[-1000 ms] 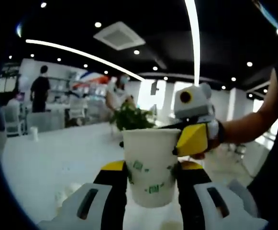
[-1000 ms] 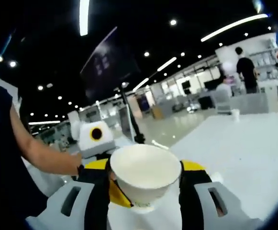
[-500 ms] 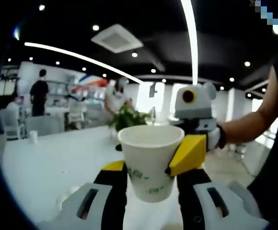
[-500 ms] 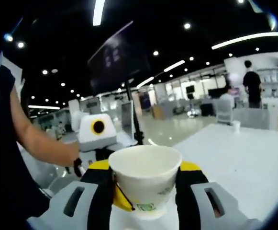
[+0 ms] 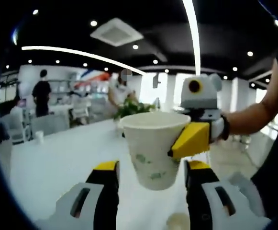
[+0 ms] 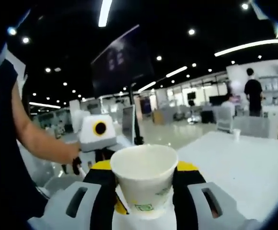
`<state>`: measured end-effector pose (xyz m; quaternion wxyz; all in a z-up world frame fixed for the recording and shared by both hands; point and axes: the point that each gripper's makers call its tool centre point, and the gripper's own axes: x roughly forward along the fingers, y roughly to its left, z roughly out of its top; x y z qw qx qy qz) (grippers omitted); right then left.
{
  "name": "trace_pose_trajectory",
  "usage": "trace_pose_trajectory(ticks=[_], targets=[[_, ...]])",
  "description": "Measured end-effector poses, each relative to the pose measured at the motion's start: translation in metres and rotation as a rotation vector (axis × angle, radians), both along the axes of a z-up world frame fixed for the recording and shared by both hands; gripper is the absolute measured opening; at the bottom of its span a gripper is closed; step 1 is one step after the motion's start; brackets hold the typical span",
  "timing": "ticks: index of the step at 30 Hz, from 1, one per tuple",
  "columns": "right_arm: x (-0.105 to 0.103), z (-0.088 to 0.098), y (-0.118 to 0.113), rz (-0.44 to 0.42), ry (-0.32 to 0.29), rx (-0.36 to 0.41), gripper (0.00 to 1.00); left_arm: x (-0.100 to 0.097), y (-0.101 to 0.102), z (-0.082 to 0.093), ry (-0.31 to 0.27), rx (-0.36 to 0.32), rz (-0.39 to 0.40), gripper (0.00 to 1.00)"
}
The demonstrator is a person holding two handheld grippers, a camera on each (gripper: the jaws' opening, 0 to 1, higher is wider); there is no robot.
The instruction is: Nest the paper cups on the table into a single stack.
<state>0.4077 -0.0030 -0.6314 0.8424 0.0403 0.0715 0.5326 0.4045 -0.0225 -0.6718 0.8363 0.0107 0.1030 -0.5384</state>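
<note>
A white paper cup (image 5: 154,148) with green print sits at the centre of the left gripper view, upright with its open mouth toward the top of the frame and its long axis running top to bottom, tilted slightly. The right gripper (image 5: 192,140) reaches in from the right side of that frame and its yellow jaw presses against the cup's rim and upper wall; in the right gripper view the same cup (image 6: 144,179) stands low in the centre between that gripper's (image 6: 143,191) own two jaws, which are clamped on its sides, mouth open toward the camera and nothing visible inside it. The left gripper (image 5: 150,191) has its jaws spread apart at the bottom of its own view, standing clear of the cup on either side, with the cup's base above the gap between them. Below lies the white desk (image 5: 52,167), stretching toward the left of the frame. A second small cup (image 5: 39,137) stands on the desk far off at the left, well apart from the held one. A round pale object (image 5: 179,222) lies at the bottom edge, too blurred to identify. A green plant (image 5: 131,107) shows just behind the held cup's rim.
</note>
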Motion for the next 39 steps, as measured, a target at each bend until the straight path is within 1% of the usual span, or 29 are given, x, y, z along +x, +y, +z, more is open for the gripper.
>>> trace_pose_trajectory(ticks=[1, 3, 6, 7, 8, 9, 11, 12, 13, 14, 17, 20, 21, 25, 29, 31, 34, 37, 39], targets=[[0.0, 0.003, -0.001, -0.001, -0.011, 0.006, 0.43, 0.0, 0.007, -0.003, 0.011, 0.013, 0.013, 0.55], [0.001, 0.007, -0.002, -0.003, -0.044, 0.013, 0.43, 0.002, 0.013, -0.006, 0.006, 0.023, 0.024, 0.58], [0.0, 0.008, -0.005, -0.013, -0.061, 0.018, 0.43, 0.009, 0.033, -0.015, -0.012, 0.064, 0.058, 0.66], [0.0, 0.007, -0.006, -0.017, -0.069, 0.019, 0.43, 0.011, 0.038, -0.017, -0.013, 0.074, 0.071, 0.73], [-0.001, 0.006, -0.007, -0.021, -0.07, 0.017, 0.43, 0.015, 0.048, -0.022, 0.006, 0.091, 0.099, 0.8], [-0.001, 0.005, -0.007, -0.027, -0.074, 0.018, 0.43, 0.017, 0.054, -0.024, 0.017, 0.094, 0.115, 0.85], [-0.001, 0.003, -0.008, -0.034, -0.081, 0.019, 0.43, 0.019, 0.067, -0.026, 0.008, 0.088, 0.141, 0.95], [-0.001, 0.001, -0.008, -0.038, -0.084, 0.018, 0.43, 0.02, 0.076, -0.028, 0.001, 0.098, 0.164, 0.98], [-0.002, 0.0, -0.008, -0.036, -0.086, 0.014, 0.43, 0.019, 0.084, -0.032, -0.006, 0.119, 0.169, 0.98], [-0.003, 0.0, -0.008, -0.036, -0.088, 0.011, 0.43, 0.019, 0.09, -0.033, -0.012, 0.125, 0.183, 0.98], [-0.005, 0.003, -0.011, -0.037, -0.099, 0.017, 0.43, 0.013, 0.102, -0.038, -0.005, 0.128, 0.198, 0.98], [-0.007, 0.009, -0.015, -0.046, -0.108, 0.037, 0.44, 0.005, 0.114, -0.05, -0.017, 0.184, 0.203, 0.98], [-0.008, 0.009, -0.016, -0.047, -0.109, 0.038, 0.44, 0.003, 0.115, -0.052, -0.017, 0.188, 0.199, 0.98], [-0.011, 0.008, -0.022, -0.055, -0.114, 0.035, 0.44, -0.004, 0.121, -0.054, -0.011, 0.187, 0.195, 0.98], [-0.016, 0.009, -0.026, -0.053, -0.133, 0.033, 0.44, -0.01, 0.125, -0.051, 0.002, 0.14, 0.209, 0.98], [-0.018, 0.009, -0.027, -0.054, -0.14, 0.032, 0.44, -0.012, 0.126, -0.053, 0.008, 0.137, 0.211, 0.98], [-0.021, 0.004, -0.029, -0.05, -0.139, 0.021, 0.44, -0.015, 0.127, -0.059, 0.022, 0.155, 0.209, 0.98], [-0.022, -0.001, -0.03, -0.049, -0.139, 0.009, 0.44, -0.015, 0.13, -0.058, 0.015, 0.142, 0.213, 0.98], [-0.023, -0.001, -0.03, -0.051, -0.139, 0.01, 0.44, -0.013, 0.134, -0.059, 0.02, 0.151, 0.223, 0.98]])
